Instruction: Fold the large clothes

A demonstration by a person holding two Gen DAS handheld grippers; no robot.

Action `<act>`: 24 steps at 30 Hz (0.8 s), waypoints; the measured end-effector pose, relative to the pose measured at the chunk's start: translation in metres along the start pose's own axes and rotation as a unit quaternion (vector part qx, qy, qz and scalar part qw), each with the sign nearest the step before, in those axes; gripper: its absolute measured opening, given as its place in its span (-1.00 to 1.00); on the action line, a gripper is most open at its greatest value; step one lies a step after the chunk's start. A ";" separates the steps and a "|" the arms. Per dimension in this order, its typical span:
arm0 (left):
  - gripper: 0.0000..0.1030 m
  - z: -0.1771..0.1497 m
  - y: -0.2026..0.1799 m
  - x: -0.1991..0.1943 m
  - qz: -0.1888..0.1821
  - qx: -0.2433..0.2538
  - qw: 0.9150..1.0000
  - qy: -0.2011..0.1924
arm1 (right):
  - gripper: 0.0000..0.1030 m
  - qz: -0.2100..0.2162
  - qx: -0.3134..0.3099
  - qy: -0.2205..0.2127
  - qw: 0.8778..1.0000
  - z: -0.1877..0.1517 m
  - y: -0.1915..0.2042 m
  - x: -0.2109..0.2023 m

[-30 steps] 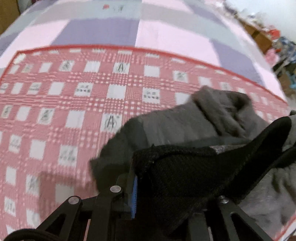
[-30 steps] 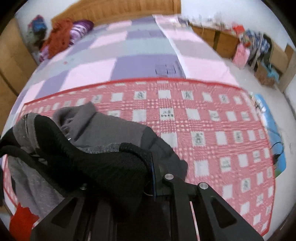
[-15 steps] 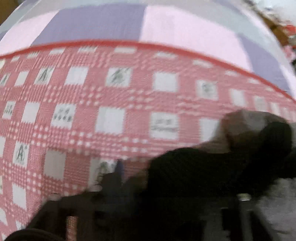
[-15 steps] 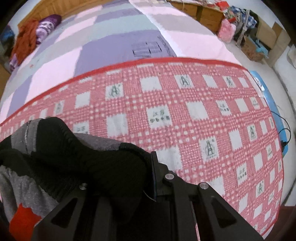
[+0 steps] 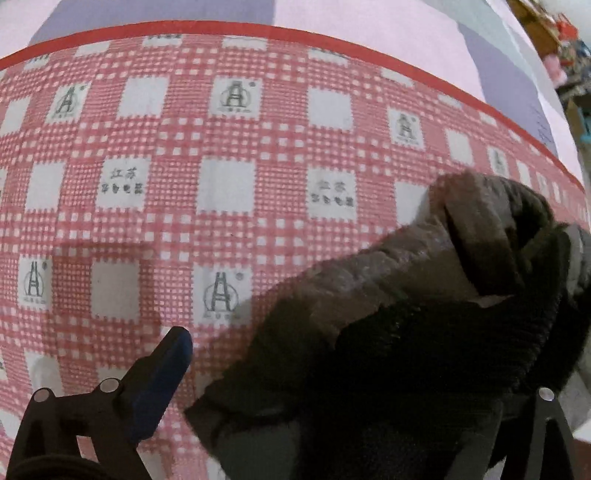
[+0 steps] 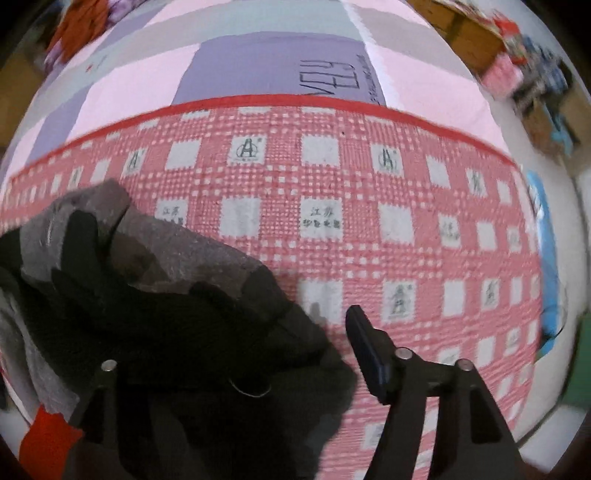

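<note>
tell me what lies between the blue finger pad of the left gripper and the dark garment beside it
In the left wrist view, only a bare strip of the red checked sheet shows between the left gripper's blue finger pad and the dark garment; nothing else lies there.

The sweater (image 5: 388, 332) lies bunched on the mat (image 5: 221, 184), which is spread over the bed (image 6: 269, 66), with boxes (image 6: 469, 33) beyond its right side.

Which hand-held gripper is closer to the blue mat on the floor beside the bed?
Right. The right hand-held gripper works toward the bed side where the blue floor mat lies; the left hand-held gripper is on the far side of the dark grey knit garment, mat out of view.
</note>
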State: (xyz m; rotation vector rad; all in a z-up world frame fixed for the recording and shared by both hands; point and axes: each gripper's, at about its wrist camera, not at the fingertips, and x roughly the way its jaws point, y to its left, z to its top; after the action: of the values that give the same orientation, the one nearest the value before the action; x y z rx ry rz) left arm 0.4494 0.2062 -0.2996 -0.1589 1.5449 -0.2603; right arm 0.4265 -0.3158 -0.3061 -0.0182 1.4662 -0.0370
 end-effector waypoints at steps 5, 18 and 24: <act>0.80 0.011 -0.019 -0.013 0.044 0.001 0.999 0.005 | 0.39 -0.078 -0.127 -0.016 0.989 0.004 0.031 -0.017; 0.86 0.008 -0.122 -0.074 0.125 0.076 0.981 -0.127 | 0.42 0.029 -0.046 0.013 0.998 0.024 0.013 -0.034; 0.88 -0.065 -0.171 -0.044 0.072 0.158 0.973 -0.154 | 0.73 -0.056 -0.126 0.075 0.988 0.017 0.031 -0.006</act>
State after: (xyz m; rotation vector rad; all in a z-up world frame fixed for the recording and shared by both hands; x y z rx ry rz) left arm 0.3732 0.0578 -0.2135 0.1576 1.1832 -0.3450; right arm 0.4432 -0.2844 -0.2991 -0.3095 1.6111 0.0583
